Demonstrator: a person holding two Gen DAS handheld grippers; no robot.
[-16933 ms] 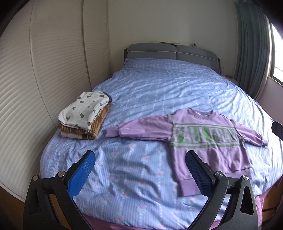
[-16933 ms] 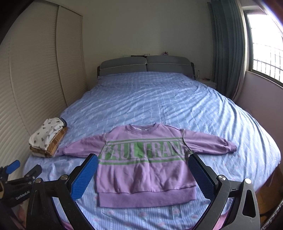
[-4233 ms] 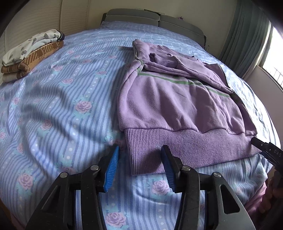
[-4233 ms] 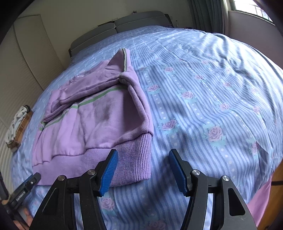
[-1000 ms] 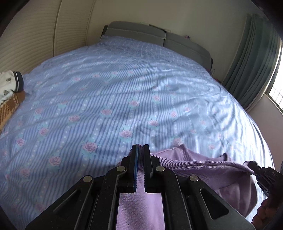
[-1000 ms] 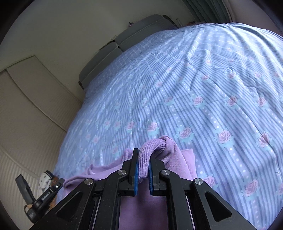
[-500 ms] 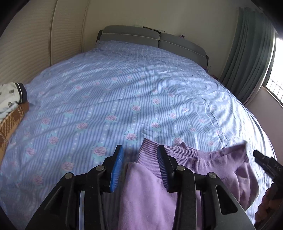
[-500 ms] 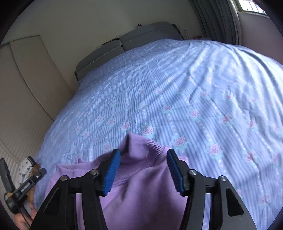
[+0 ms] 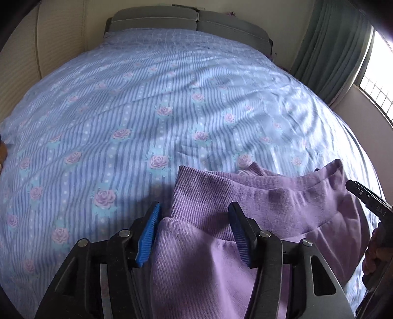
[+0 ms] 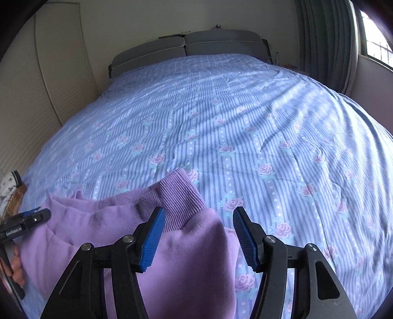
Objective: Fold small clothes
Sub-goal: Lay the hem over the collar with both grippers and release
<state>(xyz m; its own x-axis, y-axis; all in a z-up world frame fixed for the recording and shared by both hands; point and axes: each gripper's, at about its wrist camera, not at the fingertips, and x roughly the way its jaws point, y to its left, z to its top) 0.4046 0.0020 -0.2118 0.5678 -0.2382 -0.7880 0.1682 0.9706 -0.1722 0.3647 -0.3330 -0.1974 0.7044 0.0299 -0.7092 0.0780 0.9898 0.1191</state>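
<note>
The purple sweatshirt (image 9: 282,211) lies folded on the near part of the bed, its ribbed hem (image 9: 201,193) on top at the far edge. My left gripper (image 9: 194,233) is open, its blue pads either side of the hem's left corner, holding nothing. In the right wrist view the sweatshirt (image 10: 172,245) shows its ribbed right corner (image 10: 179,196). My right gripper (image 10: 196,235) is open over that corner, empty. Each gripper's tip shows at the edge of the other's view.
The blue striped rose-print bedspread (image 9: 172,98) stretches back to the grey headboard (image 9: 191,22). Folded clothes (image 10: 9,191) sit at the bed's left edge. Curtains (image 10: 326,44) and a window stand on the right; a ribbed wardrobe wall on the left.
A second ago both grippers were shut on the hem's corners, carrying it forward. They have since opened and let the hem lie on the folded sweatshirt, opening wider in the last half second.
</note>
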